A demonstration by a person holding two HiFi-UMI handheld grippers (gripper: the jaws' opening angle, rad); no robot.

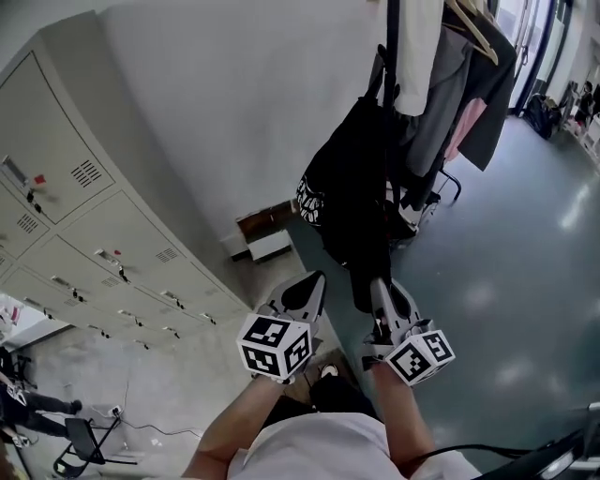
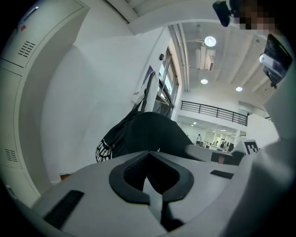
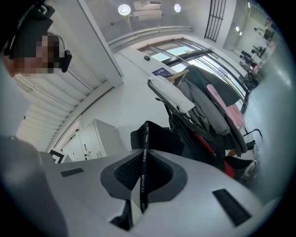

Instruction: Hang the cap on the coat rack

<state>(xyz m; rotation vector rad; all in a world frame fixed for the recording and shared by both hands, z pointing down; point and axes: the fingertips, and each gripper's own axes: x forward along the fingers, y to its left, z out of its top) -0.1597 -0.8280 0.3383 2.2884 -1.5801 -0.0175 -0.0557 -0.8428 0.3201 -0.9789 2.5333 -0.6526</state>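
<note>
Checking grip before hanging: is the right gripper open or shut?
Shut: the black strap of the cap sits pinched between the right gripper's pads.

LOC: office bldg, locker/cloak corner | L: row of grey metal lockers [image 1: 84, 216] w/ vents + locks, along white wall [image 1: 216, 112] | far R: coat rack [image 1: 392, 37] w/ hung garments [image 1: 469, 103] | floor [image 1: 525, 272]: glossy grey | beyond: open hall, upper-lvl railing [image 2: 215, 111], round ceiling lights [image 2: 210, 41], ppl far off

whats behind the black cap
Behind the cap hangs a black bag with white print, on the coat rack; the cap covers much of the bag and the rack's lower pole.
</note>
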